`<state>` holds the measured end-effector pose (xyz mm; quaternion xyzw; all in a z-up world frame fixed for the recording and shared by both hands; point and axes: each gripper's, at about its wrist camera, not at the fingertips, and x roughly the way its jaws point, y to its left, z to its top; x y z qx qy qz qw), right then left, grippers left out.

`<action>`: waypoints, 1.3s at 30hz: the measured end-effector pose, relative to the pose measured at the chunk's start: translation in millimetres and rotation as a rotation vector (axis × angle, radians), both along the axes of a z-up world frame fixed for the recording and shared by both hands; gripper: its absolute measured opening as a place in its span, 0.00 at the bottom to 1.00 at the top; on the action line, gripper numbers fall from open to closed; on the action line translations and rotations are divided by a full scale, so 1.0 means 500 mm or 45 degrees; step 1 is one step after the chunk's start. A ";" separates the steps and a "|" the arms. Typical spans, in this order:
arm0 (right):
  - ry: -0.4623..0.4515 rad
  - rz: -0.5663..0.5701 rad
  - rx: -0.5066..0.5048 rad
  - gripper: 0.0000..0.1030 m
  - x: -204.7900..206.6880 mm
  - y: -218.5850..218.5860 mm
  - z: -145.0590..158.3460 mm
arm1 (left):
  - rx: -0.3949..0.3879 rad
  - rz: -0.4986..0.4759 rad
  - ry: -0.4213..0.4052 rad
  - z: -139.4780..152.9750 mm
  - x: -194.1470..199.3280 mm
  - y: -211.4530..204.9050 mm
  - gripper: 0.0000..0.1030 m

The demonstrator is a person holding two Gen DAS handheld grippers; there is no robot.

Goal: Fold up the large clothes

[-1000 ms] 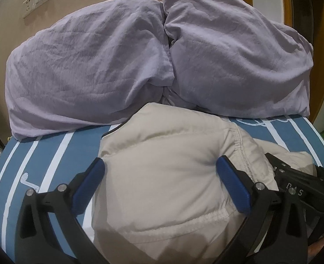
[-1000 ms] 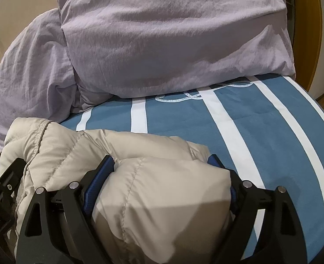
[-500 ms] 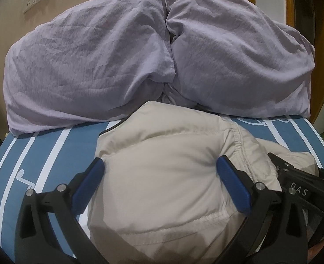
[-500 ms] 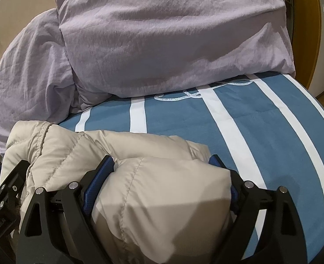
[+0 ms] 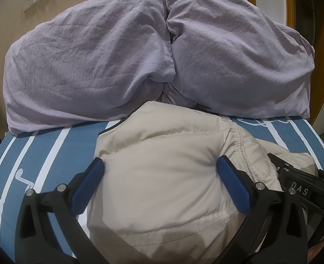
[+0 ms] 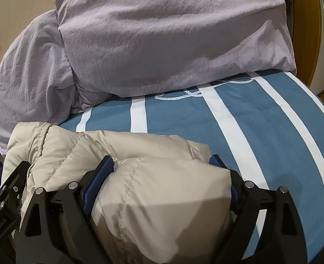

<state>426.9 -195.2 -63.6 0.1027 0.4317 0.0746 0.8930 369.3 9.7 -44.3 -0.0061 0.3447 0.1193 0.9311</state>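
While the beige quilted puffer jacket is lying bunched on the blue bedspread with white stripes, we are bracketing it from both ends. On the left, our left gripper is spreading its blue-padded fingers wide around a puffy fold; the padding is bulging between them, so we are holding the bundle with the jaws well apart, pressing on it more than pinching it. The stitched hem is running just inside the right pad. Behind, the rumpled lilac duvet is piled against the wall, touching the jacket's far edge.

Moving rightward, our right gripper is straddling another thick roll of the jacket the same way, fingers splayed and pressing the fill from both sides.

We are judging this garment to be light but bulky, soft and springy, with a slick shell that is likely to slide and puff back open. We are thinking the seams and hem give firmer purchase than the loose padded panels, and a deep bite is safer than a fingertip pinch.
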 end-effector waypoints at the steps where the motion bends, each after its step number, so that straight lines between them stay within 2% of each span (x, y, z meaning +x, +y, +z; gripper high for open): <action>1: 0.002 0.000 0.010 0.88 0.000 -0.001 -0.001 | -0.003 0.000 -0.002 0.000 0.000 0.000 0.98; 5: 0.014 -0.004 0.078 0.89 -0.001 -0.014 -0.003 | -0.010 -0.002 -0.007 0.004 -0.004 0.001 0.98; 8: 0.068 -0.015 0.198 0.90 -0.010 -0.048 -0.004 | -0.032 -0.016 -0.001 0.014 -0.024 0.009 0.98; 12: 0.083 -0.012 0.341 0.90 -0.050 -0.109 0.008 | -0.177 -0.060 -0.011 0.026 -0.085 0.050 0.98; 15: 0.066 -0.018 0.369 0.90 -0.073 -0.137 0.027 | -0.254 -0.071 -0.001 0.035 -0.122 0.081 0.98; 19: 0.033 -0.039 0.361 0.91 -0.107 -0.175 0.054 | -0.257 -0.073 -0.016 0.054 -0.166 0.112 0.98; 23: 0.109 -0.012 0.431 0.92 -0.117 -0.201 0.041 | -0.287 -0.068 0.009 0.058 -0.186 0.135 0.98; 29: 0.243 0.107 0.564 0.95 -0.127 -0.194 0.006 | -0.350 -0.092 0.068 0.030 -0.195 0.144 0.98; 33: 0.319 0.168 0.611 0.99 -0.126 -0.178 -0.015 | -0.445 -0.113 0.083 0.017 -0.192 0.154 0.98; 39: 0.405 0.219 0.741 0.99 -0.119 -0.160 -0.054 | -0.559 -0.128 0.103 -0.002 -0.186 0.169 0.98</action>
